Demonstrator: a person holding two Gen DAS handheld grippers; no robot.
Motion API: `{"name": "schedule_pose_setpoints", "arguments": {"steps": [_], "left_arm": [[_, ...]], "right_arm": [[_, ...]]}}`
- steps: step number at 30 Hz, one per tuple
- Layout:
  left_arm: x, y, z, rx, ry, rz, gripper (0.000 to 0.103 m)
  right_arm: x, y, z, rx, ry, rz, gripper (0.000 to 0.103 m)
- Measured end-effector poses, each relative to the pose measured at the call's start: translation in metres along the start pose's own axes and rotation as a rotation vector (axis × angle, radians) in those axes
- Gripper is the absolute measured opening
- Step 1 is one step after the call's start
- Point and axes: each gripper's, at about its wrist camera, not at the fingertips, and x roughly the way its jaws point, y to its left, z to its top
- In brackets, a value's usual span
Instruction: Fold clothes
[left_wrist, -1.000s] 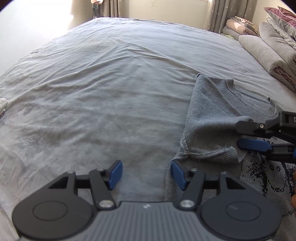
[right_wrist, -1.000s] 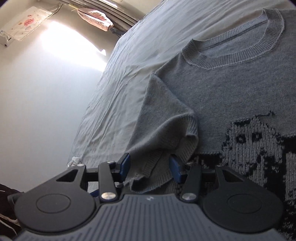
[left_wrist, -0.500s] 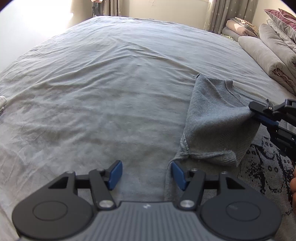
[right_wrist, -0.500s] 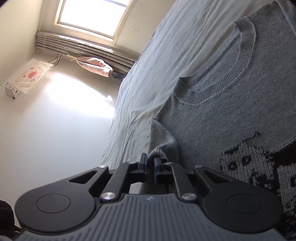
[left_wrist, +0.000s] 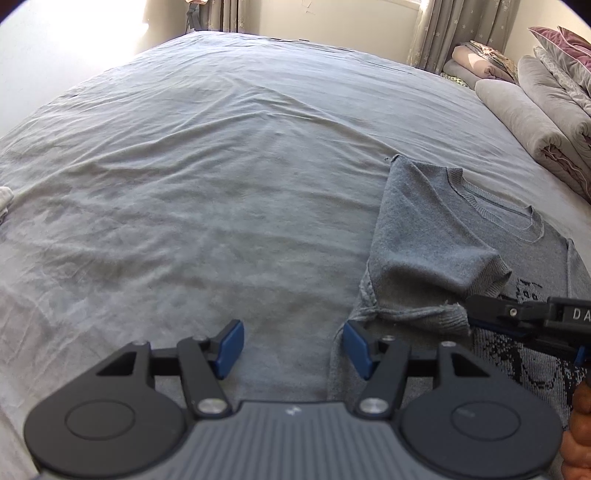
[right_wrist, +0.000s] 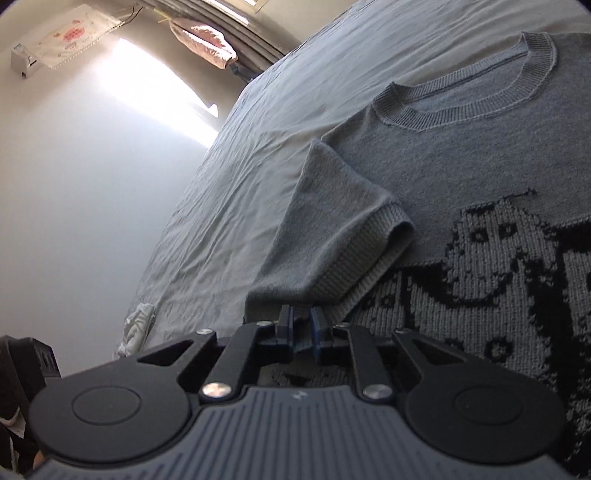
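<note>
A grey knit sweater (left_wrist: 436, 221) with a black animal pattern lies flat on the bed at the right, collar away from me. Its left sleeve (right_wrist: 332, 229) is folded inward onto the chest. My right gripper (right_wrist: 301, 325) sits at the sleeve's lower edge near the ribbed cuff. Its jaws are opening from a narrow gap, with the edge of the cloth still between the pads. The left wrist view shows that right gripper (left_wrist: 471, 306) touching the cuff corner. My left gripper (left_wrist: 291, 347) hovers open over the bare sheet just left of the sweater's side, holding nothing.
The wrinkled grey bed sheet (left_wrist: 221, 166) stretches wide to the left and far side. Rolled blankets and pillows (left_wrist: 535, 110) are stacked along the right edge. A small white cloth (right_wrist: 136, 321) lies at the bed's left edge. A person's hand (left_wrist: 580, 424) shows at the lower right.
The right gripper shut on the sleeve cuff, lifted it toward the collar, then came back down. The sleeve now lies folded on the sweater. The left gripper stayed put.
</note>
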Motion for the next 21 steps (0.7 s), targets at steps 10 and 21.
{"name": "schedule_pose_setpoints", "arguments": {"steps": [10,21], "left_arm": [[-0.004,0.014,0.004,-0.054,-0.011,0.006,0.061],[-0.007,0.018,0.006,-0.077,-0.025,0.002,0.061]], "right_arm": [[0.019,0.006,-0.008,0.053,0.052,0.031,0.024],[0.008,0.031,-0.035,-0.149,-0.016,-0.05,0.006]]}}
